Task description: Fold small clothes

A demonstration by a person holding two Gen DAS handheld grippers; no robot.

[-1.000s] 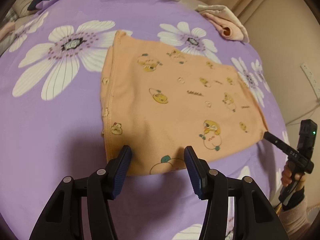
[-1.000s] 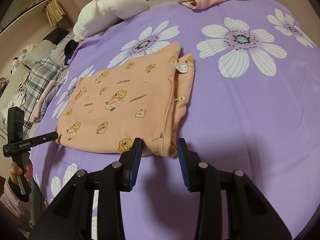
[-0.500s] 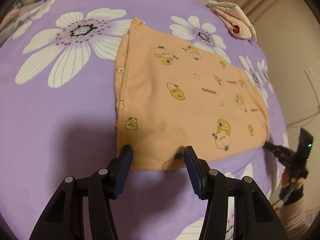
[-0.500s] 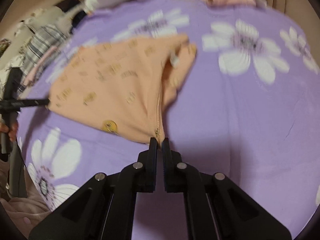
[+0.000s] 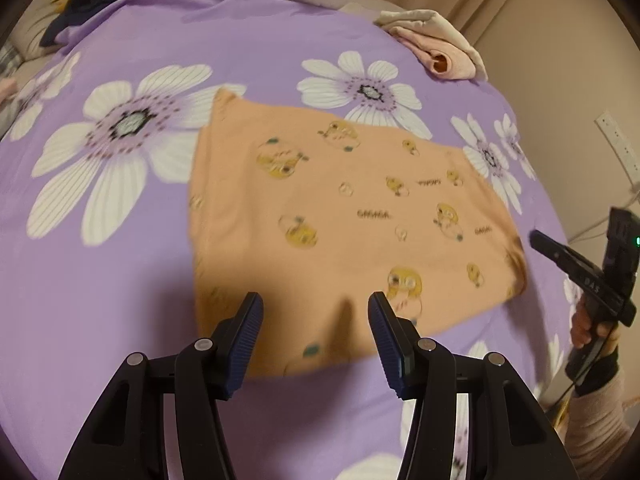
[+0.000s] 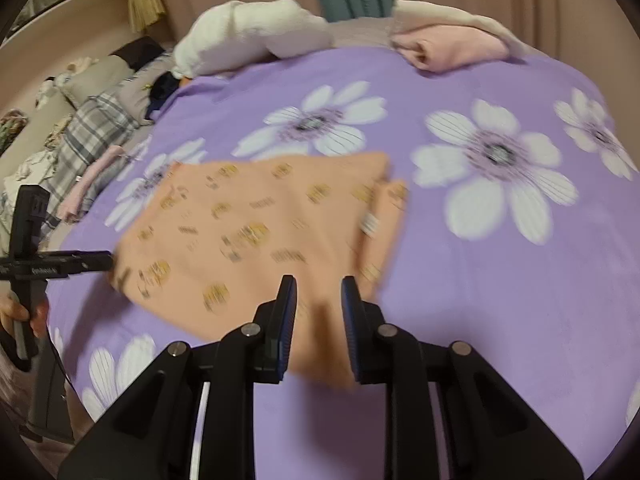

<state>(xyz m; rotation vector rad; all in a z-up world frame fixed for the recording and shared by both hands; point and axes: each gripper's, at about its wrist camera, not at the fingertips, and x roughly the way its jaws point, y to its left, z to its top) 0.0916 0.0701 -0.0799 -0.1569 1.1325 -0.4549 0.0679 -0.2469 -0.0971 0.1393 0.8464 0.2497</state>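
An orange folded garment [image 5: 340, 220] with yellow cartoon prints lies flat on the purple flowered bed sheet [image 5: 100, 320]. My left gripper [image 5: 315, 306] hovers open over its near edge, and nothing is between the pads. In the right wrist view the garment [image 6: 260, 232] shows a white label on its right fold. My right gripper [image 6: 318, 284] hangs over the near corner, its jaws are opening, and the pads do not press the cloth. Each gripper shows from the side in the other's view: the right one [image 5: 538, 238] beside the garment's right corner, the left one [image 6: 100, 260] at its left corner.
Folded pink clothes [image 5: 440, 52] lie at the far edge of the bed, seen also in the right wrist view [image 6: 452, 50]. A white bundle [image 6: 256, 36] and a plaid cloth [image 6: 92, 132] lie at the back left. A wall socket [image 5: 616, 148] is at the right.
My right gripper was shut on the garment's near corner half a second ago; it has let go, opened and risen. The left gripper has drawn back a little and stays open.
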